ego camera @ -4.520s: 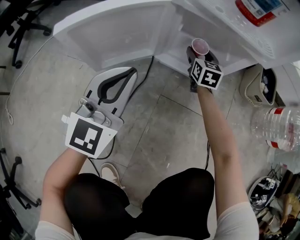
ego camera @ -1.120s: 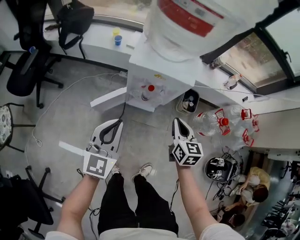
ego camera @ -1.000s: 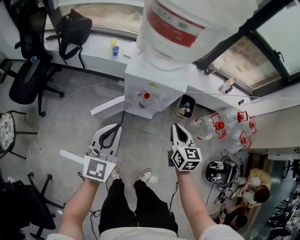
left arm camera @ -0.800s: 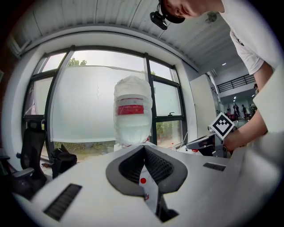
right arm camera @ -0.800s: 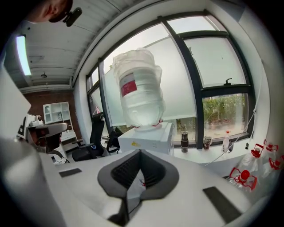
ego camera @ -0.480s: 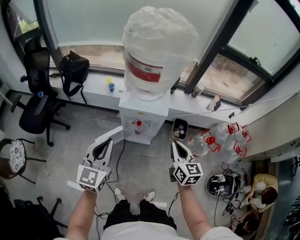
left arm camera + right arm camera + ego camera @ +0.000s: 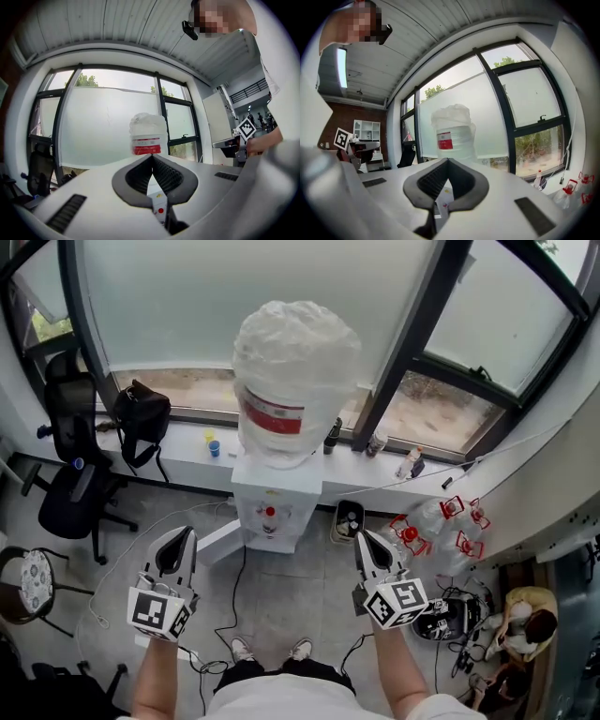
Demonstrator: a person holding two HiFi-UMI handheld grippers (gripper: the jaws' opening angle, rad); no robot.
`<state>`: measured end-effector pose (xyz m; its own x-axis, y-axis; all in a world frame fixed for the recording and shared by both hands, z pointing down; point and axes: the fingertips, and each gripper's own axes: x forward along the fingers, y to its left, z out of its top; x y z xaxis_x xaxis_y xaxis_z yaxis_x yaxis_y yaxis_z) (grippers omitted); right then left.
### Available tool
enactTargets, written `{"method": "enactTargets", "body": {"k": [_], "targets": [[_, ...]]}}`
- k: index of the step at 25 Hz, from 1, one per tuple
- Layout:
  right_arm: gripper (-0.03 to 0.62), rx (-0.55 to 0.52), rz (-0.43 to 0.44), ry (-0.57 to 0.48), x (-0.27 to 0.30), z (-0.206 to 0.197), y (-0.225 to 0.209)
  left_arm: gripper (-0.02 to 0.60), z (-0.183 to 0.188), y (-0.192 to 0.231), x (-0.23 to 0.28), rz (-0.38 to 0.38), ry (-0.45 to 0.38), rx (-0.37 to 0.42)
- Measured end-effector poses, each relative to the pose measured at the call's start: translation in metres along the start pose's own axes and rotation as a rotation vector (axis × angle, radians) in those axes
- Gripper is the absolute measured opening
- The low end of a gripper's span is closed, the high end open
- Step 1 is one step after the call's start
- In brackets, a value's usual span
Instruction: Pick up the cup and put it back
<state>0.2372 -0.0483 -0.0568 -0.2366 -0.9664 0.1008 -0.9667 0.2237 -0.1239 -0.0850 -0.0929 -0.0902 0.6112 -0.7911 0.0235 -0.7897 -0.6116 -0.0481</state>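
Now we stand well back from the water dispenser (image 7: 270, 512), whose wrapped bottle (image 7: 295, 362) fills the middle of the head view. Moments ago we were crouched close at its lower cabinet. Its white door (image 7: 217, 542) hangs open near the floor. Both claws have come up with us and point level at the dispenser, well apart from it. The left claw (image 7: 178, 535) has its jaws pressed together on nothing. So has the right claw (image 7: 366, 538), which earlier pinched the cup at that cabinet. The cup shows in no view now. We judge it was set back inside the cabinet, so the task looks done and only the door may still want closing.
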Motion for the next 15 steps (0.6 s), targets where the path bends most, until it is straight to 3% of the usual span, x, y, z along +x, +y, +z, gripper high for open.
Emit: {"method": "enactTargets", "body": {"k": [7,15], "targets": [[0.020,-0.105,-0.005,-0.086,-0.036,0.065,0.008,0.024,0.026,0.030,-0.048,0.110,-0.051,0.031],[0.020,-0.141,-0.074,-0.152,-0.068,0.082,0.026,0.025,0.021,0.049,-0.090,0.282,-0.077,0.031]]}}
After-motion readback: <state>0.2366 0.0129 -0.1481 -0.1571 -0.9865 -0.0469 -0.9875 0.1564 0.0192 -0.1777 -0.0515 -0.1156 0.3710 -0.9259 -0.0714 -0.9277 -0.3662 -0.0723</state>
